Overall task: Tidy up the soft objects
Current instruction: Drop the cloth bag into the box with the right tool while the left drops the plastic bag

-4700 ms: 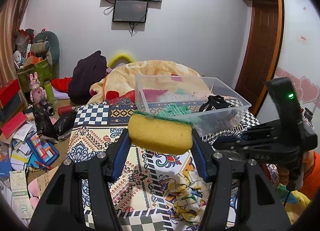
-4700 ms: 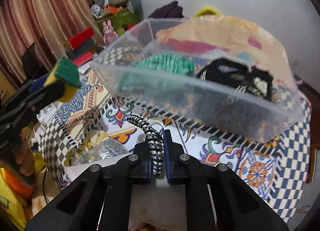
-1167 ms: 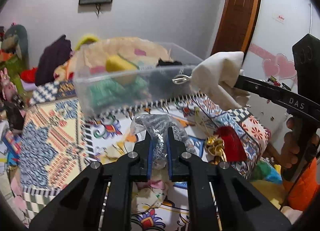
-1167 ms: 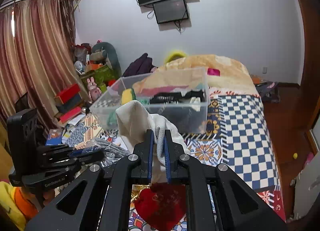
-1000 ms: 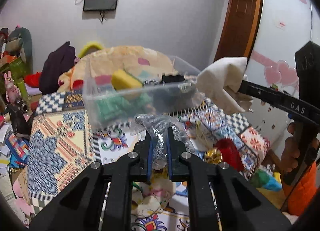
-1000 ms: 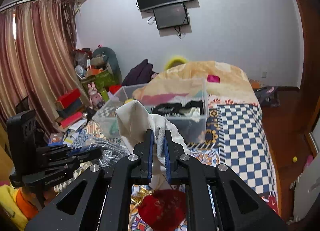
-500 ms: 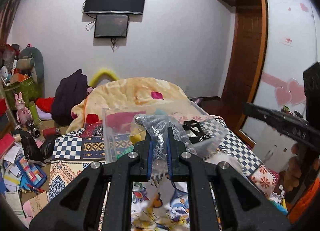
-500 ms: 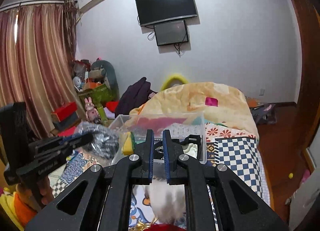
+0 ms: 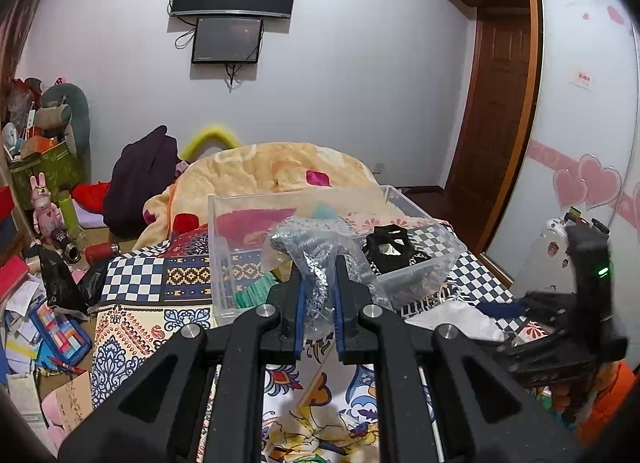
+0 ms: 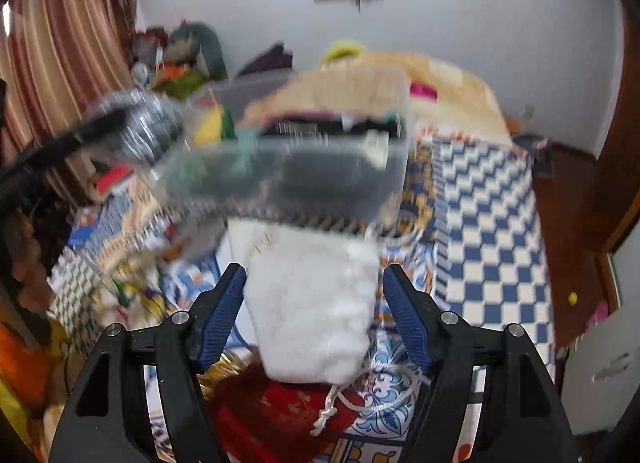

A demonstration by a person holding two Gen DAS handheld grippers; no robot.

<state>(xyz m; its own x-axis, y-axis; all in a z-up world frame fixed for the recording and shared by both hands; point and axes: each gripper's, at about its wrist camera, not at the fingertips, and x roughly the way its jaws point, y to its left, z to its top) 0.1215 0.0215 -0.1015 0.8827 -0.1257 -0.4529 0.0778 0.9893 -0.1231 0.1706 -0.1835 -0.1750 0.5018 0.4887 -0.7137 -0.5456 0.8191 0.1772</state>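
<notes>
Soft items already fill the clear bin [image 9: 224,223] at frame centre; the left gripper [image 9: 318,303] is clenched on a crinkly plastic-wrapped bundle [image 9: 316,251] just before it. Lower centre, the right gripper [image 10: 314,315] gapes, released, around a white drawstring pouch [image 10: 312,303] lying on the patterned bedspread [image 10: 492,231], with a red pouch [image 10: 280,415] also left, so roughly half remains.

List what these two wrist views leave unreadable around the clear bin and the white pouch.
- Bin contents: in the right wrist view, motion blur smears everything inside the clear bin.
- Bin's near left corner: in the left wrist view, the plastic-wrapped bundle and the left gripper cover it.
- White pouch: whether it rests on the patterned cloth or hangs free is unclear; blur hides its top edge.
- Right gripper: in the left wrist view it is dark and cut by the frame edge.
</notes>
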